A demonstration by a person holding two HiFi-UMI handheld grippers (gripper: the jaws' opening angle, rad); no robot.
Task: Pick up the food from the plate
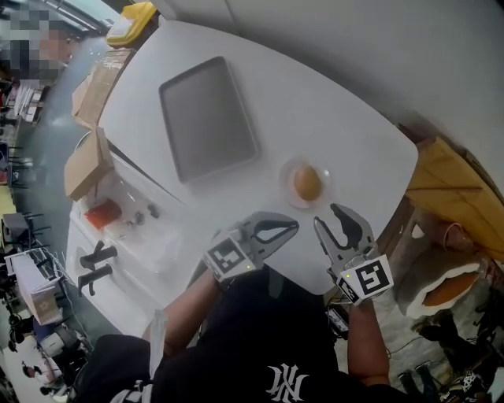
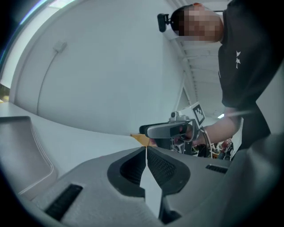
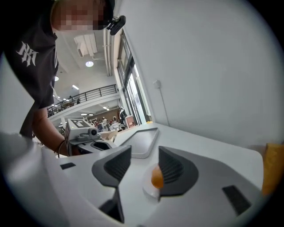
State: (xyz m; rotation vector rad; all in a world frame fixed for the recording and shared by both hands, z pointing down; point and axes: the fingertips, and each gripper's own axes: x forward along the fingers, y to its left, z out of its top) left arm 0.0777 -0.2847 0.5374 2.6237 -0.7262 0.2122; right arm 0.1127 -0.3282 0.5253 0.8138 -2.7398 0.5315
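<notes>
An orange-brown round piece of food [image 1: 306, 184] lies on a small white plate [image 1: 288, 175] near the front edge of the white table [image 1: 354, 134]. My right gripper [image 1: 327, 215] hovers just short of the plate, open, nothing between its fingers. In the right gripper view the food [image 3: 155, 177] shows on the plate [image 3: 150, 191] ahead of the right gripper [image 3: 144, 150], partly behind the right-hand jaw. My left gripper [image 1: 293, 227] is shut and empty, to the plate's front left. In the left gripper view the left gripper [image 2: 146, 149] has its jaws pressed together.
A grey tray [image 1: 209, 118] lies on the table beyond the plate, to its left. Cardboard boxes [image 1: 85, 161] and a yellow object [image 1: 134, 20] stand off the table's left side. A wooden surface [image 1: 449, 185] sits beyond the right edge.
</notes>
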